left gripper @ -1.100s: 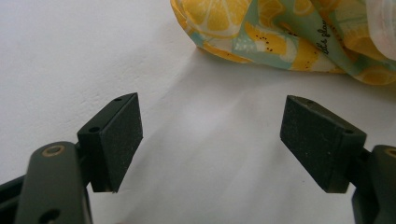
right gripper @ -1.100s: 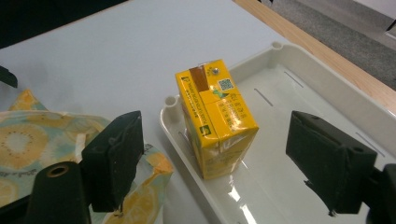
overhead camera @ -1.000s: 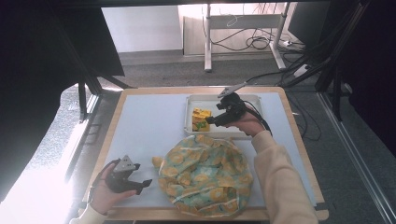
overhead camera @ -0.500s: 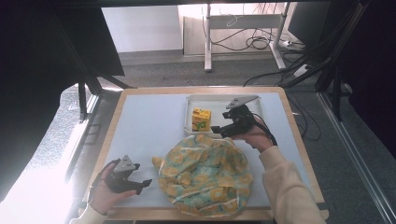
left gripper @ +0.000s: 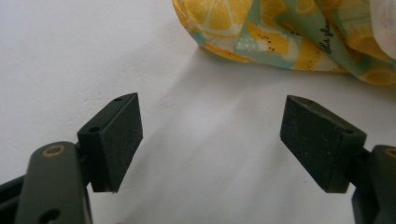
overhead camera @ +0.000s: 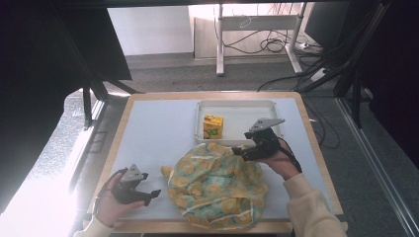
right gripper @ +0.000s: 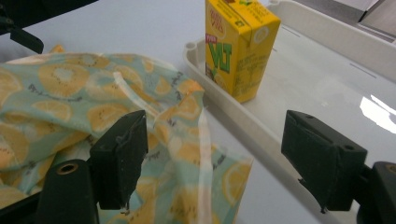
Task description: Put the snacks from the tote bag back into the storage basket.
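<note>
Both tongs stand released: right gripper, its jaws just closing a little with nothing between them, hovers over the bag's far edge; left gripper waits just beside its near-left corner. Beyond the right sits the tray holding a carton. Soft, light, floppy cloth probably; pinch the hem.

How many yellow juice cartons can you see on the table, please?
1. The yellow cardboard juice carton stands upright in the white plastic tray, at its left end. The lemon-print fabric bag may hide others.
</note>
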`<state>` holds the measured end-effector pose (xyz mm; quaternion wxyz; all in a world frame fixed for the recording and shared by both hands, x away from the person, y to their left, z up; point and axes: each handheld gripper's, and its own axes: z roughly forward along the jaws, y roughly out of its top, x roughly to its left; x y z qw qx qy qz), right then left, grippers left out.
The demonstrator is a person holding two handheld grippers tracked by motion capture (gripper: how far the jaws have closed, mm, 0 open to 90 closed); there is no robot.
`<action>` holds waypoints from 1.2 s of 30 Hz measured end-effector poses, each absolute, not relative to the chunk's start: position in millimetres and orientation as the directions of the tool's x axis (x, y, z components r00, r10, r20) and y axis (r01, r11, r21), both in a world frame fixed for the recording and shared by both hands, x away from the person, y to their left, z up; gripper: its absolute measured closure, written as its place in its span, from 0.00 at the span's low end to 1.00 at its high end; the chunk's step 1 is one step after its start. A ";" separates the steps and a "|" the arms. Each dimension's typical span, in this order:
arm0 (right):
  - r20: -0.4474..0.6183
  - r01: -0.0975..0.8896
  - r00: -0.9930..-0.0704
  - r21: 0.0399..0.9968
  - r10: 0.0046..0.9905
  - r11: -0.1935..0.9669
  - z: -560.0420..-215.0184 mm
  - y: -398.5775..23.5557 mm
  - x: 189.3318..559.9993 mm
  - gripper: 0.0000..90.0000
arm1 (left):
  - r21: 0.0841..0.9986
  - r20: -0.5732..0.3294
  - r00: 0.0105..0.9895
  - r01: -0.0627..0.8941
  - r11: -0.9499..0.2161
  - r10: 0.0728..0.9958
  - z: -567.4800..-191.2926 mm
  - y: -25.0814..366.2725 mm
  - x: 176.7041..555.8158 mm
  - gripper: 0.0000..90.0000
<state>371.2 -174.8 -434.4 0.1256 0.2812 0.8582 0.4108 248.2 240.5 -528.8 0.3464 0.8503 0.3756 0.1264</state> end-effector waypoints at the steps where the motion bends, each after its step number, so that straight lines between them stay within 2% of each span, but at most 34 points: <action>1: 0.014 0.380 -0.808 0.776 0.589 0.503 -435.6 -176.9 368.2 0.26 | 0.684 -0.045 0.687 0.550 -0.479 0.725 -528.9 240.3 248.1 0.23; 9: 0.012 0.389 -0.791 0.782 0.611 0.488 -452.8 -196.7 342.7 0.26 | 0.683 -0.045 0.686 0.552 -0.478 0.726 -529.1 240.1 248.3 0.23; 20: 0.013 0.389 -0.775 0.798 0.632 0.461 -459.0 -215.6 310.3 0.26 | 0.686 -0.043 0.688 0.547 -0.479 0.724 -528.3 240.0 247.5 0.23; 36: 0.046 0.430 -0.738 0.801 0.673 0.417 -470.9 -236.6 291.8 0.26 | 0.691 -0.043 0.686 0.545 -0.474 0.726 -527.0 239.7 246.7 0.23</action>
